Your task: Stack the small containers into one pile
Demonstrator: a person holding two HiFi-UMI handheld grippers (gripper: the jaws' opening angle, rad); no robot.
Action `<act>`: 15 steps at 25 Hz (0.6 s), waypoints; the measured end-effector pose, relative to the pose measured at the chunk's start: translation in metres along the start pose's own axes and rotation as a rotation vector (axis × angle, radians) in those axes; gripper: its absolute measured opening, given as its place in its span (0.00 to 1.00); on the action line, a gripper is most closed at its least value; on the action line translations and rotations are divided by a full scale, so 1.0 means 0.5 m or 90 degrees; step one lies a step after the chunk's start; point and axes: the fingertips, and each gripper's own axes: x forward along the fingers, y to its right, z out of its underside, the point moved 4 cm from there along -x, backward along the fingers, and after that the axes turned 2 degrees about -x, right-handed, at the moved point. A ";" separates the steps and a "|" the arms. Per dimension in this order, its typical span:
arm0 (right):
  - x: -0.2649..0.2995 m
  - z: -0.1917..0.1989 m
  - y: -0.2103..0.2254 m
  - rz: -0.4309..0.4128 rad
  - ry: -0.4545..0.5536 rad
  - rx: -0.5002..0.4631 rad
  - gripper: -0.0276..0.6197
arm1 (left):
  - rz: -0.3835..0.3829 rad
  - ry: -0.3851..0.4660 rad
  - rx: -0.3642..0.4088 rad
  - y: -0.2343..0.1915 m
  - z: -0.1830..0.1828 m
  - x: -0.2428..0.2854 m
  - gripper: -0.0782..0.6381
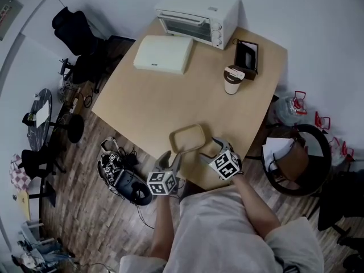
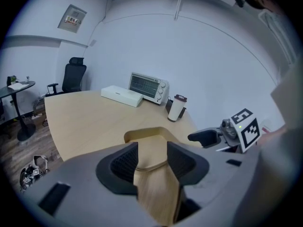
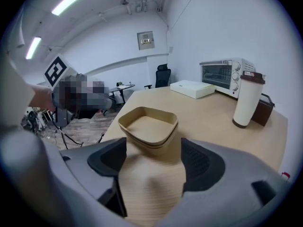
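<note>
A nested pile of tan, rounded-square containers (image 1: 187, 138) sits near the front edge of the wooden table (image 1: 165, 98). My left gripper (image 1: 169, 159) is at the pile's front left corner. In the left gripper view that pile (image 2: 152, 143) has its near rim between the open jaws of the left gripper (image 2: 151, 163), and the pads do not press on it. My right gripper (image 1: 210, 151) stands at the front right. In the right gripper view the pile (image 3: 147, 126) lies just ahead of the right gripper (image 3: 154, 161), whose jaws are open with only bare table between them.
At the table's far end stand a white toaster oven (image 1: 199, 16), a flat white box (image 1: 164, 53), a lidded cup (image 1: 233, 79) and a dark box (image 1: 247, 56). A chair with a bag (image 1: 296, 158) is at the right. Gear and cables (image 1: 122, 178) lie on the floor at the left.
</note>
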 end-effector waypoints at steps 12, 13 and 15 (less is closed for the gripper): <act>-0.049 0.048 -0.027 0.032 0.064 0.093 0.58 | -0.046 0.009 -0.001 0.038 0.072 -0.060 0.36; -0.056 0.048 -0.026 0.039 0.066 0.102 0.58 | -0.047 0.010 -0.004 0.041 0.075 -0.063 0.36; -0.072 0.048 -0.027 0.058 0.069 0.123 0.58 | -0.041 0.007 0.001 0.049 0.080 -0.071 0.36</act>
